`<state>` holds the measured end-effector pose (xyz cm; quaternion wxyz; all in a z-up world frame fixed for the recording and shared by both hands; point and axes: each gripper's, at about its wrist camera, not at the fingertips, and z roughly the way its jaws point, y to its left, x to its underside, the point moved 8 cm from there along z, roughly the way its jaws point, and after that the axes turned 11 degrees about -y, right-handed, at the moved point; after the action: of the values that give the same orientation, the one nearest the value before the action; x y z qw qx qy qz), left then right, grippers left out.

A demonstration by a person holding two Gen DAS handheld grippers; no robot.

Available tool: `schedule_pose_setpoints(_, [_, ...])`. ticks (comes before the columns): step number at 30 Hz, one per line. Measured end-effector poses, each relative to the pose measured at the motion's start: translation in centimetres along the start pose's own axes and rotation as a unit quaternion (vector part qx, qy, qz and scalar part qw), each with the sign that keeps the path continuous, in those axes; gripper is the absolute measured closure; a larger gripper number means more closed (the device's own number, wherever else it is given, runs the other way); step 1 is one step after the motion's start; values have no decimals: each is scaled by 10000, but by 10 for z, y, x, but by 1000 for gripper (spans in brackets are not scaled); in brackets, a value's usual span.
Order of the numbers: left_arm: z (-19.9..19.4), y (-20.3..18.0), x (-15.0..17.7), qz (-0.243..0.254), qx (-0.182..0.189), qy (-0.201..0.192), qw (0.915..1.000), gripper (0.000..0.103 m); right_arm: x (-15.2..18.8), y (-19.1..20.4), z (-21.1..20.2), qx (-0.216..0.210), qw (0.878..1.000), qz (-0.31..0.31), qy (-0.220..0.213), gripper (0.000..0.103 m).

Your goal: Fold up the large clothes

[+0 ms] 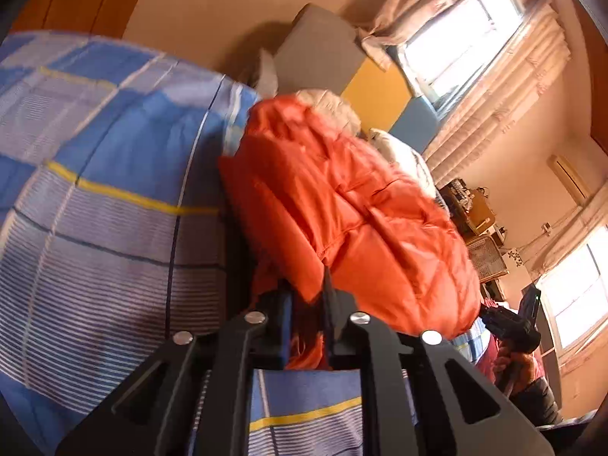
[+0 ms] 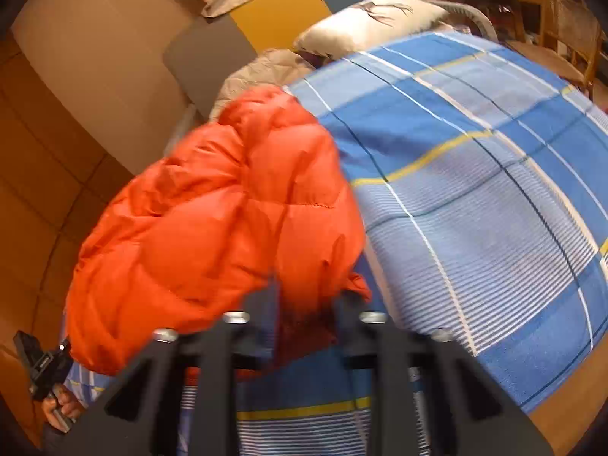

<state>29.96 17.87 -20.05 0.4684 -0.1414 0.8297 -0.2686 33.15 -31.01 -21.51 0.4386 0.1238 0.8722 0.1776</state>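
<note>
An orange quilted puffer jacket [image 1: 353,205] hangs lifted above the bed, bunched between both grippers. My left gripper [image 1: 309,304] is shut on the jacket's lower edge, with orange fabric pinched between its black fingers. My right gripper [image 2: 307,300] is shut on another edge of the same jacket [image 2: 212,220], which billows up and to the left of it. Each gripper shows in the other's view: the right one [image 1: 513,326] at the lower right, the left one [image 2: 41,364] at the lower left, each held by a hand.
The bed carries a blue, white and yellow plaid cover [image 1: 106,174], also in the right wrist view [image 2: 475,197]. White pillows [image 2: 372,19] and a beige quilt [image 2: 258,72] lie at its head. A wicker chair [image 2: 566,22], cluttered desk [image 1: 467,201] and curtained windows [image 1: 467,45] stand beyond.
</note>
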Motion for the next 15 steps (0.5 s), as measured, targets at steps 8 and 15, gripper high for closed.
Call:
schedule_pose_setpoints(8, [-60, -24, 8, 191, 258, -175, 9993, 94, -2, 6, -65, -181, 9988, -394, -237, 93])
schedule_pose_setpoints(15, [-77, 2, 33, -102, -450, -251, 9986, 67, 31, -38, -47, 439, 9990, 1, 120, 57])
